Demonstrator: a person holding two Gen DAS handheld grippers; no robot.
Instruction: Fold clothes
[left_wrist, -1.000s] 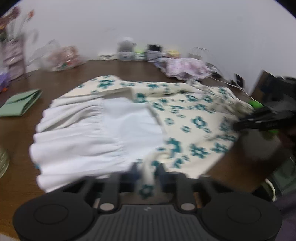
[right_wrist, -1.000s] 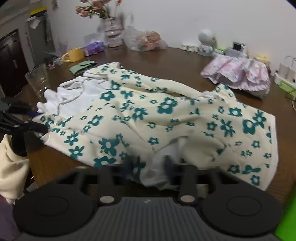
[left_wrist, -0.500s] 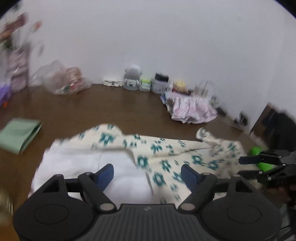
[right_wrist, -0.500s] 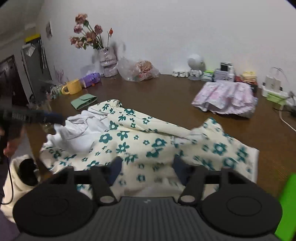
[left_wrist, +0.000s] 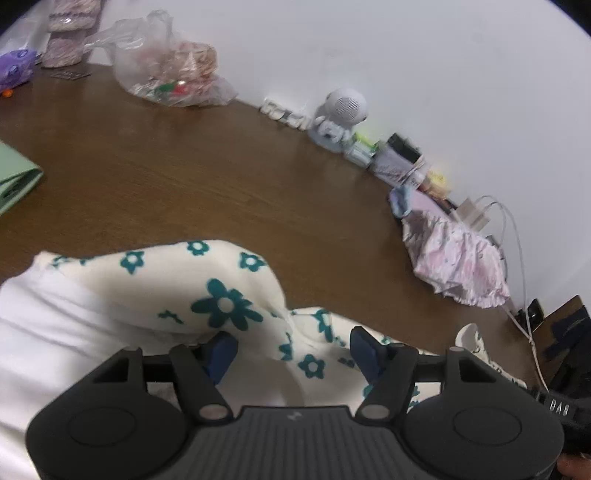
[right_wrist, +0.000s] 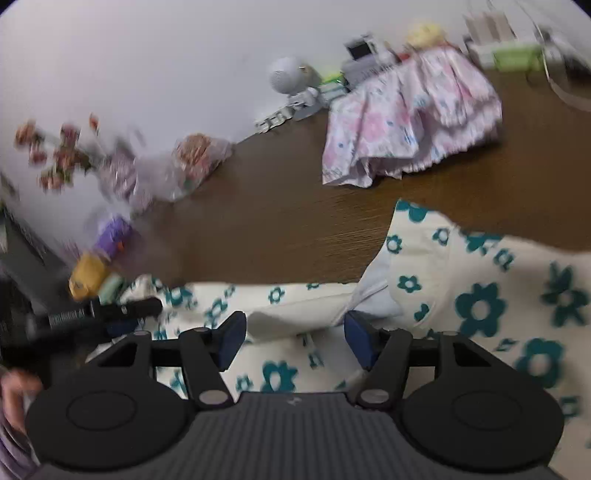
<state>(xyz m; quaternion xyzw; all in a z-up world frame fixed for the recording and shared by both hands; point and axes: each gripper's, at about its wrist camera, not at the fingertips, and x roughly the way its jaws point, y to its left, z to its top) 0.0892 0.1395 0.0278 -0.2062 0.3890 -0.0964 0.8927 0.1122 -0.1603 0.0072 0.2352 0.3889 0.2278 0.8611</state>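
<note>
The left gripper (left_wrist: 291, 350) and the right gripper (right_wrist: 294, 338) both gape wide, gripping nothing, over the cream floral garment (left_wrist: 225, 295) spread across each frame's lower half on the brown table (left_wrist: 184, 177).

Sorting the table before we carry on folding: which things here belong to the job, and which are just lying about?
Job: floral garment, left gripper, right gripper, both open.
Lying about: pink dress, plastic bag, white figurine, green cloth.
</note>
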